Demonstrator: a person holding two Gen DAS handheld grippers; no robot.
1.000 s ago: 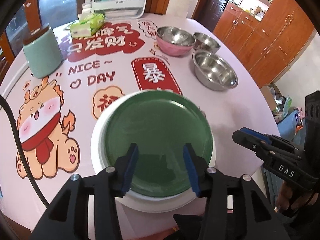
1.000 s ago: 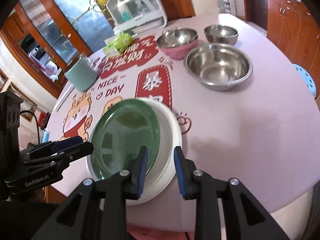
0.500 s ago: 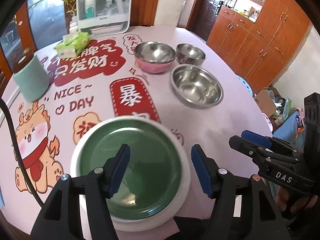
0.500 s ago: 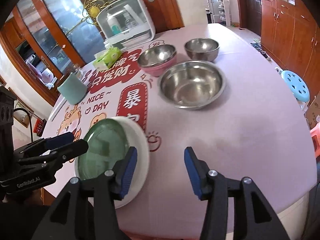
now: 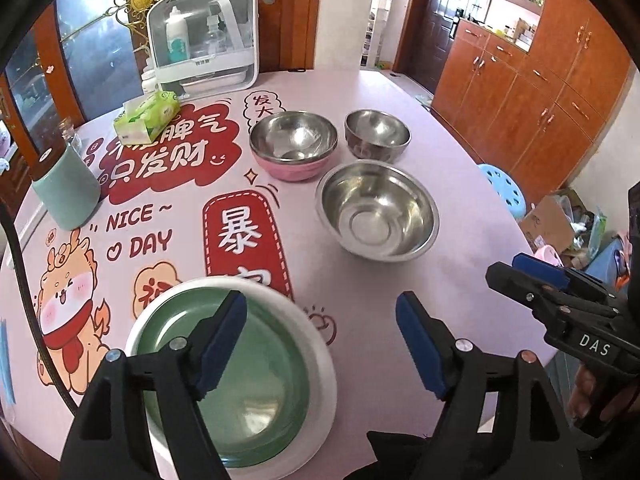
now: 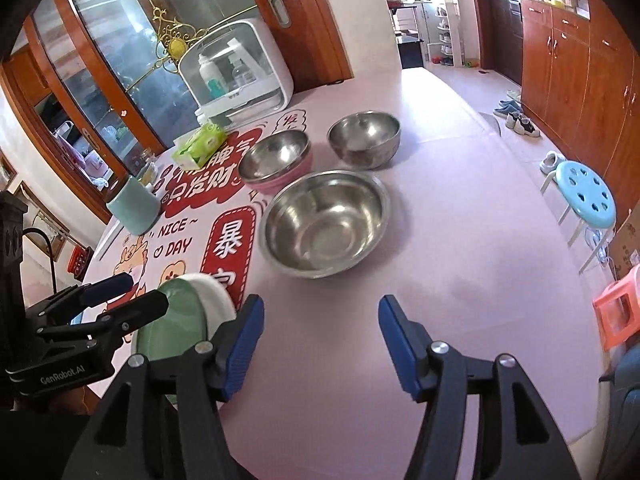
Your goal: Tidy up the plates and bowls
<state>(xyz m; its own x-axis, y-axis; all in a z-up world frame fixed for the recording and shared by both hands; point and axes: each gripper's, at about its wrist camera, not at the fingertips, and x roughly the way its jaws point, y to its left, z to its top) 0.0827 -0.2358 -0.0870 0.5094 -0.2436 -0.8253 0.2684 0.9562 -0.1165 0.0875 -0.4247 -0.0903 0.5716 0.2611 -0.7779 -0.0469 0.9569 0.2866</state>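
Note:
A green plate [image 5: 256, 376] lies stacked on a white plate [image 5: 316, 344] at the table's near edge; the green plate [image 6: 176, 328] and white plate [image 6: 212, 292] show in the right wrist view too. A large steel bowl [image 5: 378, 210] [image 6: 324, 222], a steel bowl nested in a pink bowl [image 5: 294, 144] [image 6: 276, 160] and a small steel bowl [image 5: 378, 134] [image 6: 364, 134] stand beyond. My left gripper [image 5: 320, 340] is open and empty above the plates' right edge. My right gripper [image 6: 320, 344] is open and empty, right of the plates.
A mint green canister [image 5: 66, 190], a tissue pack [image 5: 146, 116] and a white storage box [image 5: 204, 36] stand on the table's far left. A blue stool [image 6: 582, 196] and an orange stool [image 6: 616, 308] stand on the floor to the right.
Both grippers have let go of the green plate, opened wide and pulled back and up. The green plate now lies flat on the white plate.

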